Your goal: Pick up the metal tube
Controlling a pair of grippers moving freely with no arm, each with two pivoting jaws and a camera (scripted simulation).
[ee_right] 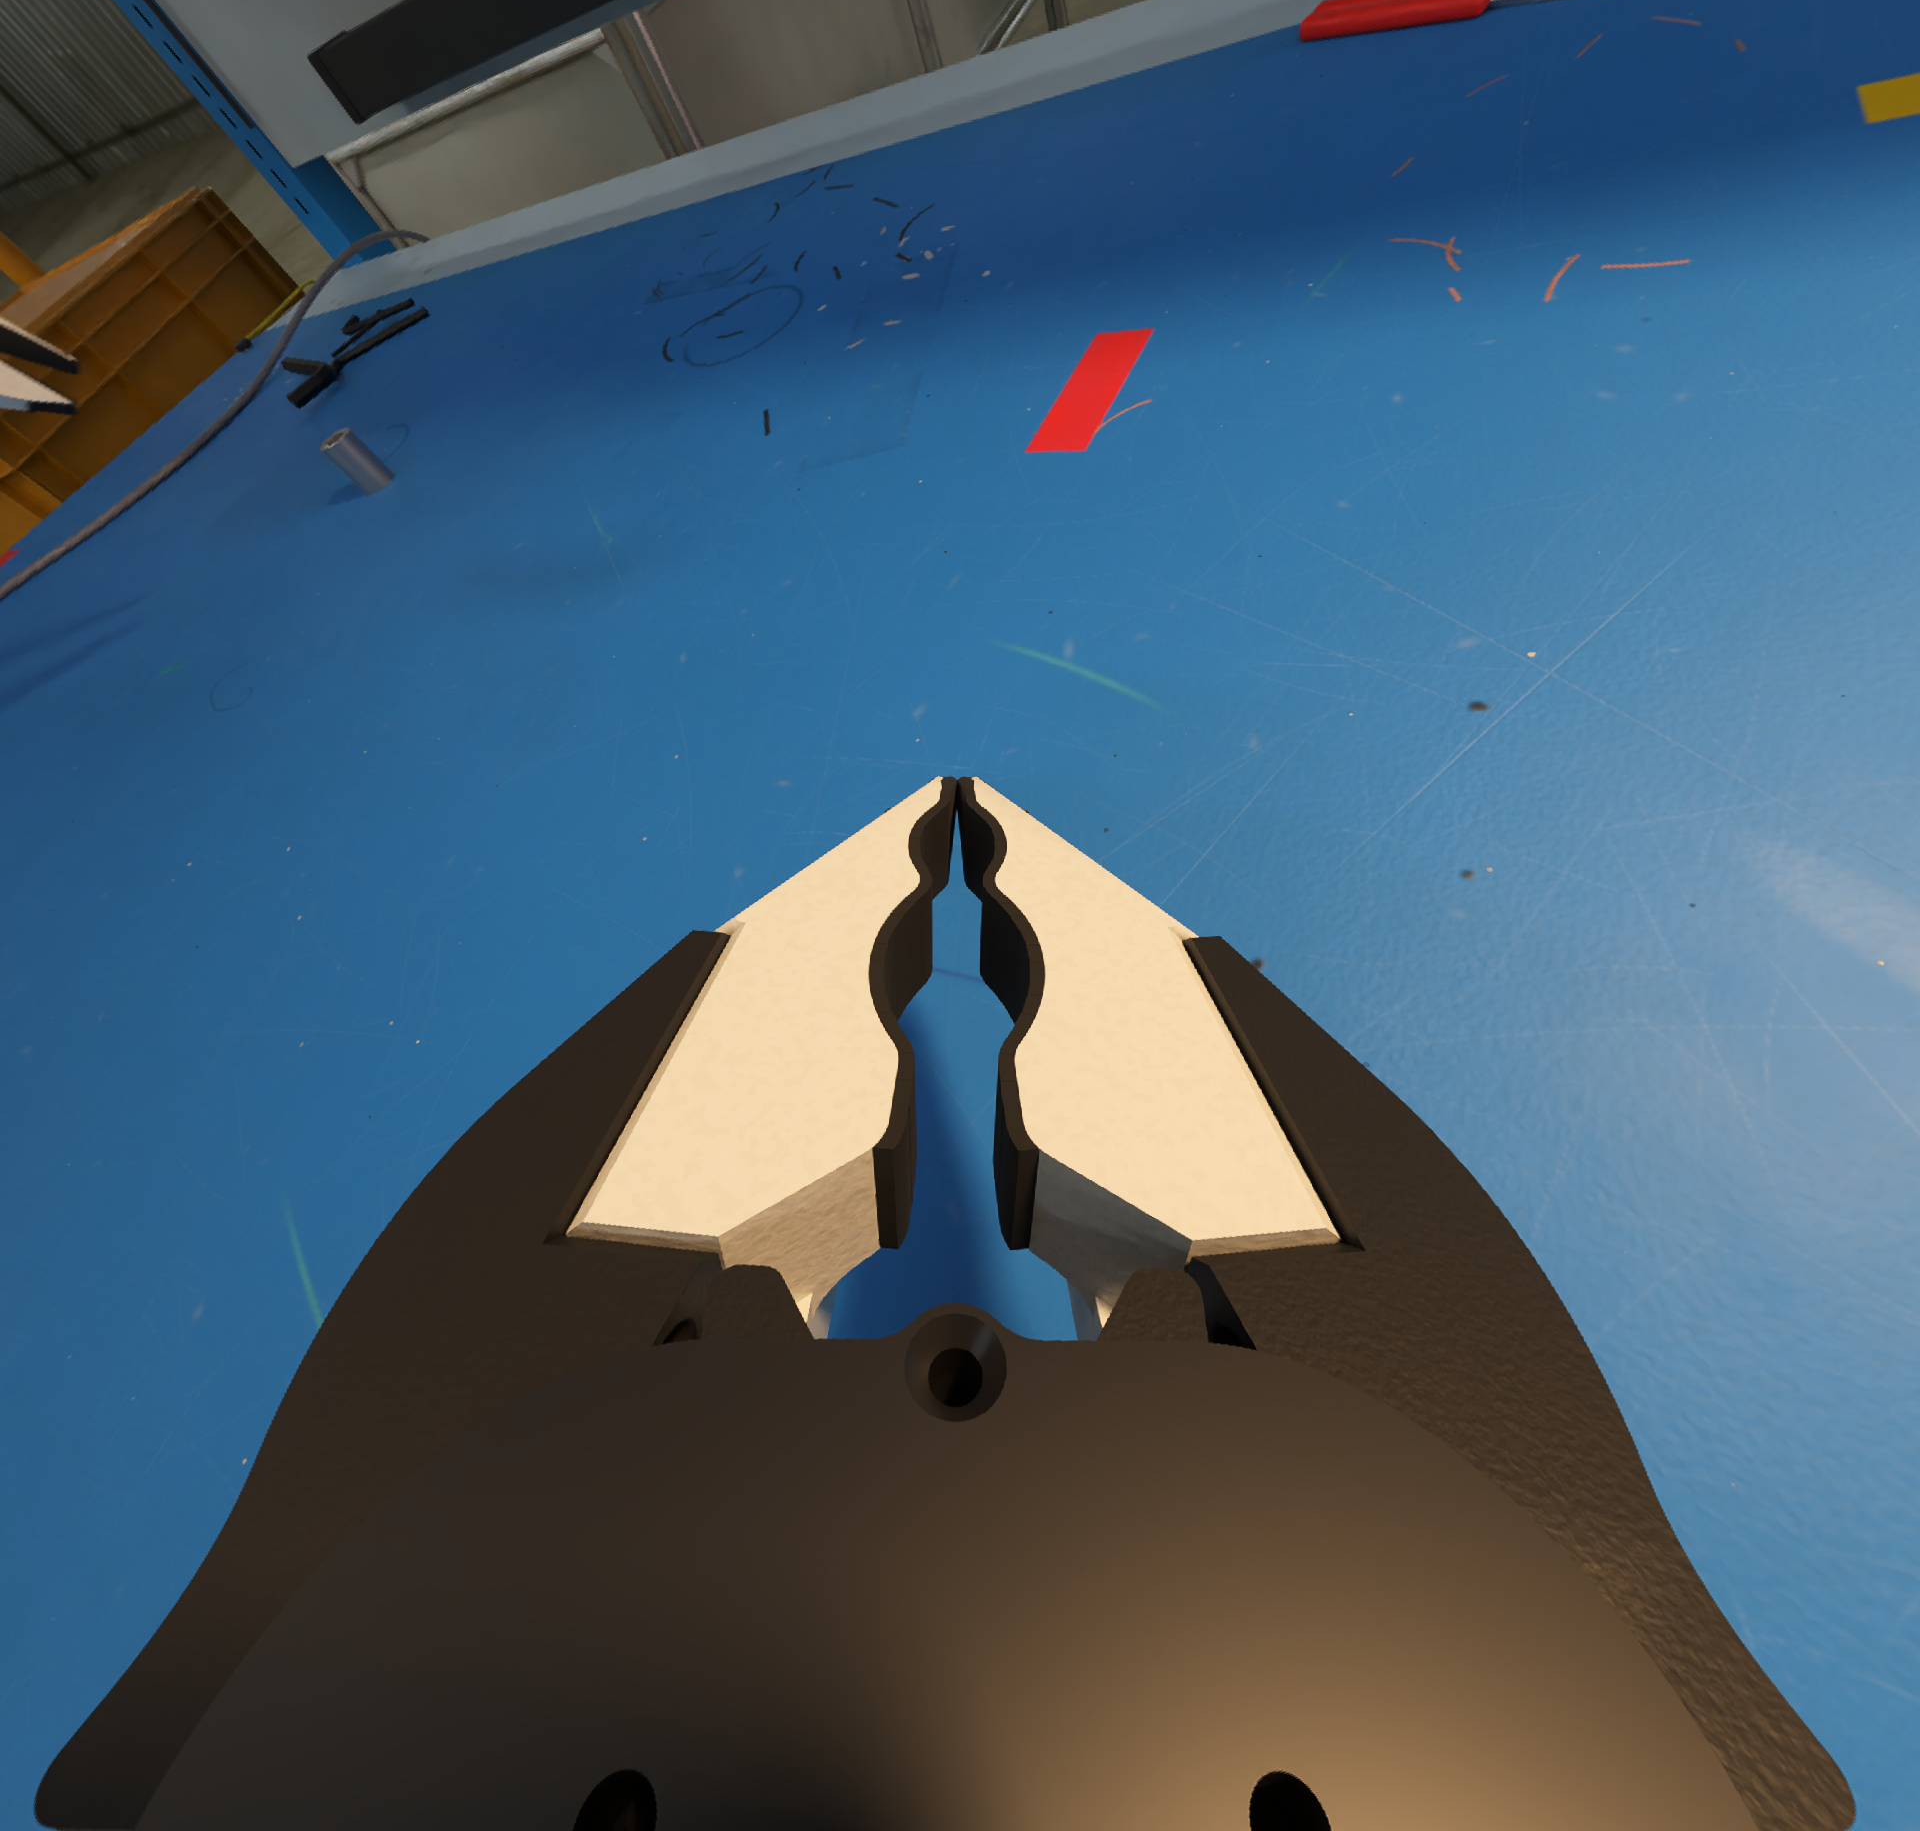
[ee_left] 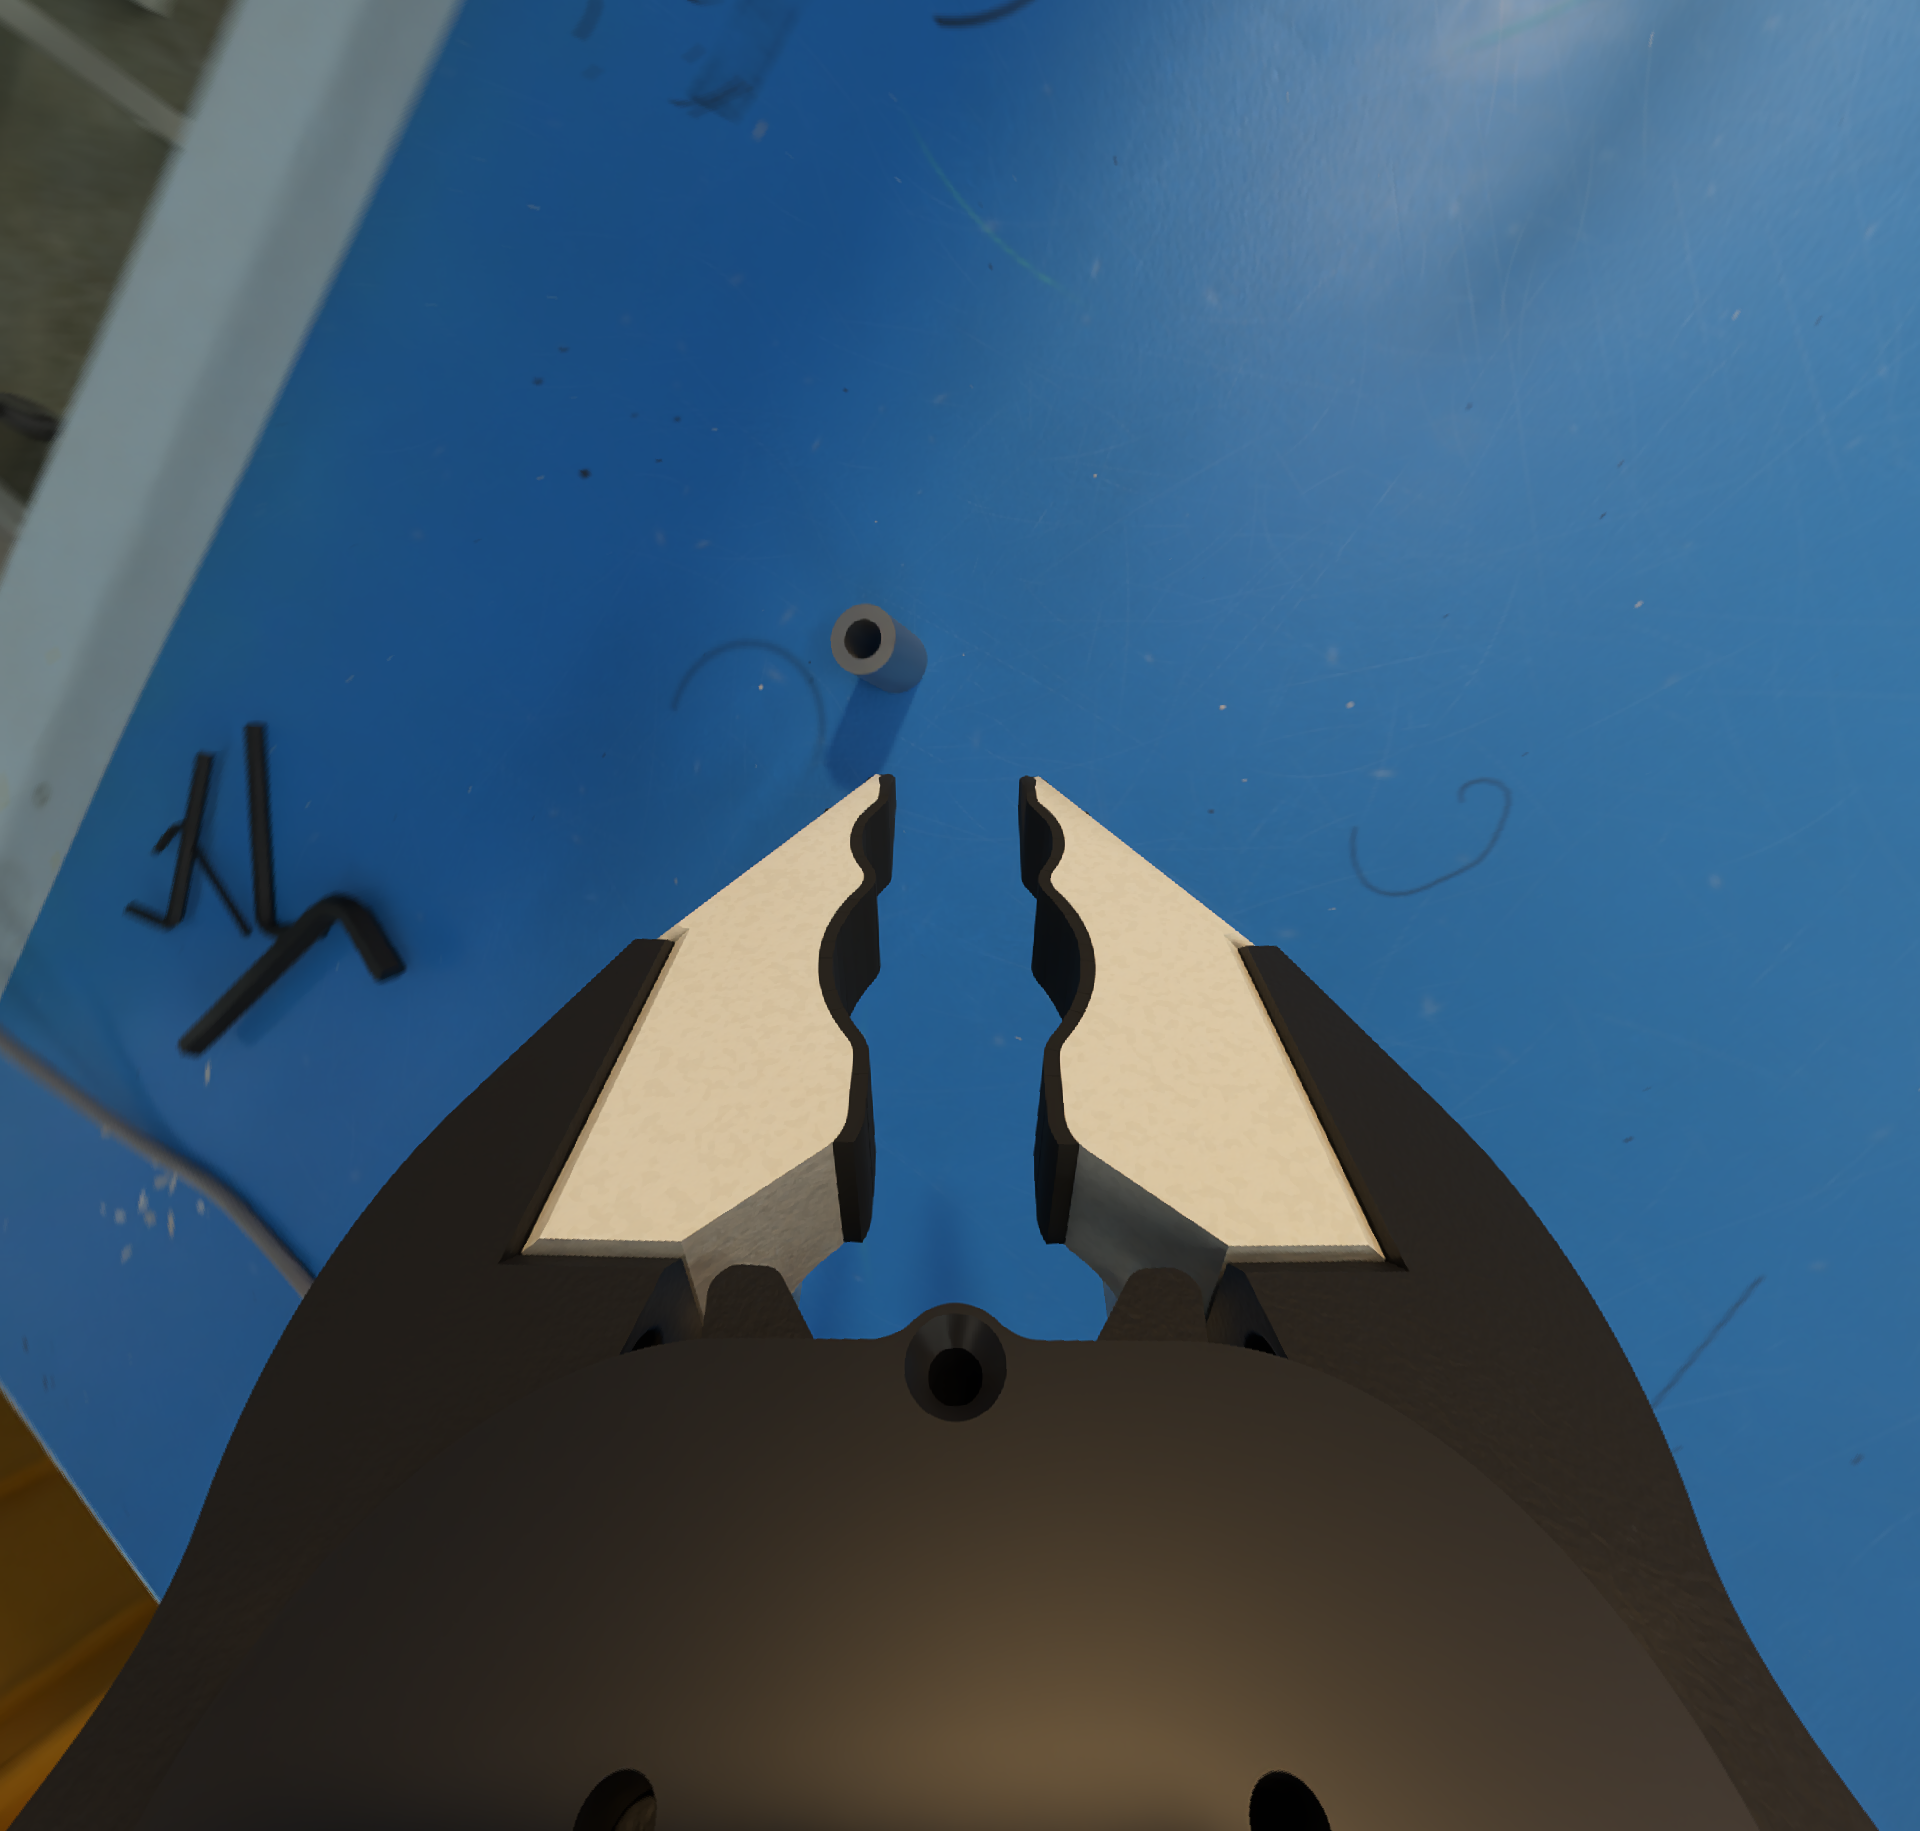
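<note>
Blue counter [ee_left: 1351,431], scuffed. Metal tube [ee_left: 878,647] stands just ahead of left gripper [ee_left: 956,779], slightly left, untouched; jaws apart, empty. Right gripper [ee_right: 956,780] clenched, empty; tube far ahead-left. Hex keys [ee_left: 260,877] left.

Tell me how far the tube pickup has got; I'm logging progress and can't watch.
Done: the left gripper is open and hangs above the metal tube, which sits just ahead of its tips, slightly left. In hand: nothing; the tube lies on the blue table, untouched. Left: descend, straddle, close, lift. The right gripper is shut, empty, far from the tube.
</note>
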